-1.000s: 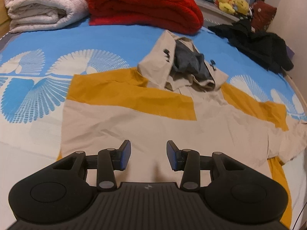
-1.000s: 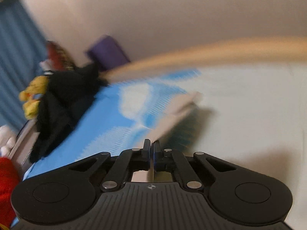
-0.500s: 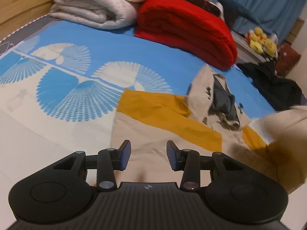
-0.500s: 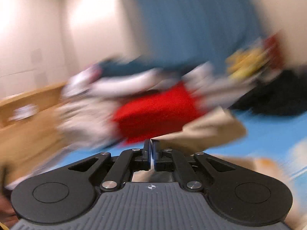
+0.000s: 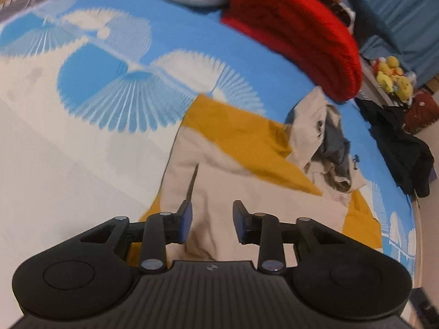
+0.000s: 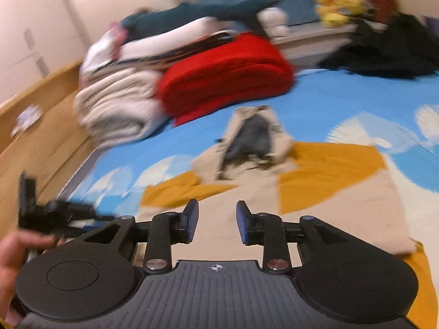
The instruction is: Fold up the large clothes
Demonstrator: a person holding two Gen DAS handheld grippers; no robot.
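Beige and mustard cloth, thin and limp by the look of its creases, makes up the hooded jacket (image 5: 247, 181) lying flat on the blue fan-print bedspread (image 5: 115, 87), hood (image 5: 321, 137) toward the red blanket (image 5: 296, 35). I would judge it light, soft and inclined to slide and bunch instead of holding a line, so it wants taking at a doubled edge, hem or cuff, pinching both layers, not the middle of a panel. On the left, the left gripper (image 5: 211, 220) hangs over the jacket's near left edge; its jaws have just been closing a little yet stand apart, the cloth below them and not pinched. Against the earlier view it has shifted leftward and rolled, so the bedspread's fans fill more of its left side and the hood sits off to the right. Further right, the right gripper (image 6: 216, 220) has jaws that have just been opening and now stand spread with nothing between them; a second ago they were pressed together on a beige fold. That sleeve now lies laid across the jacket body, and the right-hand mustard panel looks tucked in. The black garment (image 5: 395, 137) at the far right is untouched.
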